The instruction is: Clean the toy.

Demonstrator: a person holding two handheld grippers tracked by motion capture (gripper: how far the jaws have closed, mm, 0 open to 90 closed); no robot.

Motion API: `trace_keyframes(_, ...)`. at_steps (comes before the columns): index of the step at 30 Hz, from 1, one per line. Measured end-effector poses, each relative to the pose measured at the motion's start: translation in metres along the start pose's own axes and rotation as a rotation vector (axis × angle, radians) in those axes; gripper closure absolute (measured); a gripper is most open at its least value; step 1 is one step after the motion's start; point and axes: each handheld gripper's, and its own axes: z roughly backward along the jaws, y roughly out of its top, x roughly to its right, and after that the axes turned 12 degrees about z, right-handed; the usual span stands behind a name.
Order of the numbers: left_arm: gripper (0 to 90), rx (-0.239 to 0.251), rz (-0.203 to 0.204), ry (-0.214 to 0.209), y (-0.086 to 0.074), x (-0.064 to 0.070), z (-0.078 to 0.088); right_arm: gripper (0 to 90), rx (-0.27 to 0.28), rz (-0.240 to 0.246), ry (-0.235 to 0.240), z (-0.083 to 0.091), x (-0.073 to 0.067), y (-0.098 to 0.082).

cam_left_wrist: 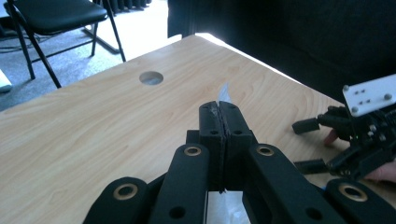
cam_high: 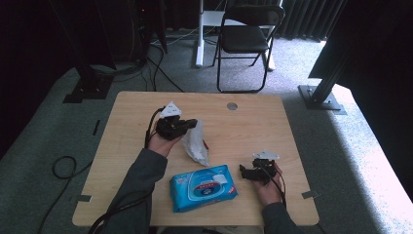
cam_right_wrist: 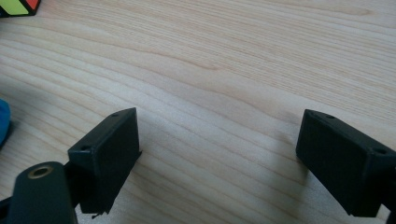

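My left gripper (cam_high: 192, 123) is over the middle of the wooden table (cam_high: 131, 105), held by a hand in a grey sleeve. In the left gripper view its jaws (cam_left_wrist: 223, 112) are pressed together on a thin white wipe (cam_left_wrist: 224, 92), which pokes out above the tips. In the high view the wipe (cam_high: 196, 145) hangs down to the tabletop. A blue pack of wet wipes (cam_high: 203, 187) lies near the front edge. To its right my right gripper (cam_high: 243, 172) points left; its jaws (cam_right_wrist: 219, 140) stand wide apart over bare wood, with nothing between them.
A small object with green and orange faces (cam_right_wrist: 17, 5) lies at the top left of the right gripper view, and the pack's blue edge (cam_right_wrist: 2, 122) shows at its left. The table has a round hole (cam_high: 232, 106) near its far edge. A black folding chair (cam_high: 246, 36) stands beyond it.
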Motion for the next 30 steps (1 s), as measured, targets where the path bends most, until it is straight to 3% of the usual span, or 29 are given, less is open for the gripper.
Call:
trace_keyframes(6,89.3,0.055,0.031,0.016,0.009,-0.004,0.000,13.0,0.001,0.000,0.000,0.000,0.000,0.000)
trace_keyframes(12,89.2,0.065,0.032,0.038,0.013,-0.006,-0.004,13.1,0.000,0.001,0.000,0.000,0.000,0.000)
trace_keyframes(16,89.0,0.012,0.005,0.065,0.002,-0.007,-0.012,13.0,0.000,-0.001,0.000,0.000,0.000,0.000)
trace_keyframes(21,88.8,-0.083,-0.019,0.095,-0.023,-0.011,-0.026,13.1,-0.001,0.000,0.001,0.000,0.000,0.000)
trace_keyframes(23,88.8,-0.095,-0.019,0.095,-0.027,-0.011,-0.028,13.1,-0.001,0.000,0.001,0.000,0.000,0.000)
trace_keyframes(24,88.8,-0.130,-0.026,0.101,-0.039,-0.012,-0.035,13.1,-0.001,0.000,0.000,0.000,0.000,0.000)
trace_keyframes(27,88.7,-0.147,-0.021,0.103,-0.046,-0.013,-0.039,13.1,-0.001,0.000,0.001,0.000,0.000,0.000)
trace_keyframes(28,88.7,-0.172,-0.018,0.105,-0.053,-0.015,-0.046,13.1,-0.001,0.000,0.001,0.000,0.000,0.000)
trace_keyframes(30,88.6,-0.172,-0.018,0.105,-0.053,-0.015,-0.046,13.1,-0.001,0.000,0.001,0.000,0.000,0.000)
